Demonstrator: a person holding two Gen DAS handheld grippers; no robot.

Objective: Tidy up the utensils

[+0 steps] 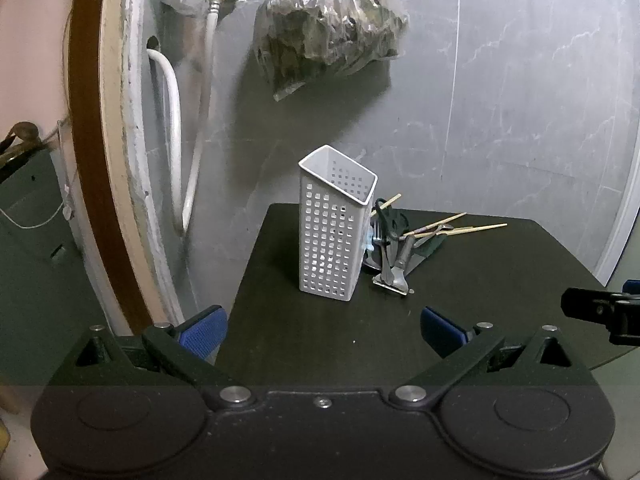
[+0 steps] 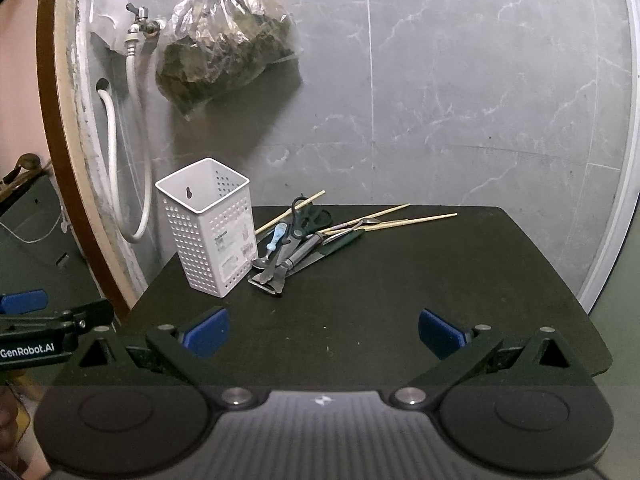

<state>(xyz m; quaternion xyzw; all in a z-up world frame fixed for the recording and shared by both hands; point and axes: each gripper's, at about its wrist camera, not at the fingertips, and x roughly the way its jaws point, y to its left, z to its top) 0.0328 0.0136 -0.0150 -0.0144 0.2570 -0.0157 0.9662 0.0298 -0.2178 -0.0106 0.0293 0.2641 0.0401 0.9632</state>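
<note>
A white perforated utensil holder (image 1: pixel 334 228) (image 2: pixel 210 230) stands upright and empty at the back left of a dark table (image 1: pixel 460 292) (image 2: pixel 400 292). Right of it lies a pile of utensils (image 1: pixel 394 248) (image 2: pixel 296 246): black scissors (image 2: pixel 306 216), a peeler (image 1: pixel 394 276) (image 2: pixel 270 280), a blue-handled piece (image 2: pixel 276 238), spoons, a knife and wooden chopsticks (image 1: pixel 460 227) (image 2: pixel 400 220). My left gripper (image 1: pixel 324 330) is open and empty, short of the holder. My right gripper (image 2: pixel 324 330) is open and empty, short of the pile.
A grey marble wall (image 2: pixel 460 100) backs the table. A plastic bag of dark contents (image 1: pixel 332 28) (image 2: pixel 224 52) hangs on it, beside a tap with white hoses (image 1: pixel 200 120) (image 2: pixel 136 140). A brown door frame (image 1: pixel 92 140) stands at left.
</note>
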